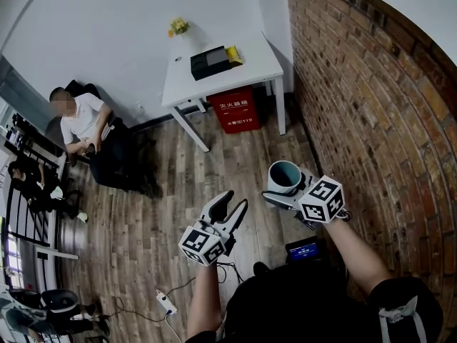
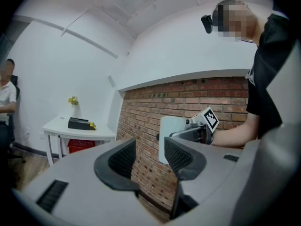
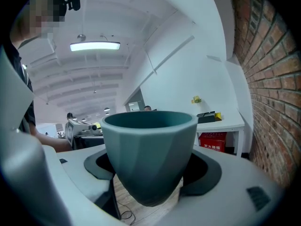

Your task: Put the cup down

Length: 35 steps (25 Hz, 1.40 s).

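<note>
A teal faceted cup [image 3: 148, 157] fills the right gripper view, upright, clamped between the dark pads of my right gripper [image 3: 150, 166]. In the head view the cup [image 1: 285, 176] is held above the wooden floor, right of centre, with the right gripper [image 1: 289, 194] behind it. My left gripper [image 1: 232, 207] stands open lower left of it, empty. The left gripper view shows its jaws [image 2: 148, 157] apart, and past them the cup [image 2: 170, 138] in the other gripper.
A white table [image 1: 246, 73] with a black box [image 1: 208, 63] and a small flower pot [image 1: 178, 28] stands ahead by the brick wall [image 1: 371, 98]. A red box [image 1: 235, 109] sits under it. A seated person [image 1: 89, 131] is at the left. A power strip [image 1: 167, 303] lies on the floor.
</note>
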Tool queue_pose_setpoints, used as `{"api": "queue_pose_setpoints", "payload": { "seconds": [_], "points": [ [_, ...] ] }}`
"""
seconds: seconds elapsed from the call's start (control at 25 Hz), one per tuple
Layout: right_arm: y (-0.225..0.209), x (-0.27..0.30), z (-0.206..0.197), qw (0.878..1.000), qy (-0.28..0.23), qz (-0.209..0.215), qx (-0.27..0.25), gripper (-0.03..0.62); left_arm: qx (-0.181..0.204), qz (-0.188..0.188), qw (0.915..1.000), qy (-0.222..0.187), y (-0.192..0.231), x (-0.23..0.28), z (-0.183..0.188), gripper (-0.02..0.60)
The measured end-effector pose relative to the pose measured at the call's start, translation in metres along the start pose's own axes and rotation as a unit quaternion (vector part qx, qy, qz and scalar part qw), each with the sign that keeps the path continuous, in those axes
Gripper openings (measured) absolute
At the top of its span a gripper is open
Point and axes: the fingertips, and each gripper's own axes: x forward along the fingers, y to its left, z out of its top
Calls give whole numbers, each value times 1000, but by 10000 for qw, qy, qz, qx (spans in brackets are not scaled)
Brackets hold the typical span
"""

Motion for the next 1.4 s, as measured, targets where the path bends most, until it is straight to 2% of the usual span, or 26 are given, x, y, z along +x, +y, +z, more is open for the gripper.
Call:
{"api": "queue_pose_setpoints", "payload": {
  "seconds": [0.4,0.68,0.88,1.24,1.4],
  "points": [
    [-44,4,3,9999,39,-52,129,384,45,270,9996,115,24,28,-3,192],
    [-81,34,8,9996,64,-200,194,383,16,225,9997,64,69,57,-3,192],
    [-112,80,19,9993,113,-317,137,383,36,205,9998,-10,134,75,3,192],
    [-164,199,75,9987,100,-496,92,383,213,201,9996,64,274,86,37,192],
    [-177,245,87,9985,139,-512,116,384,178,230,9996,26,324,84,45,192]
  ]
}}
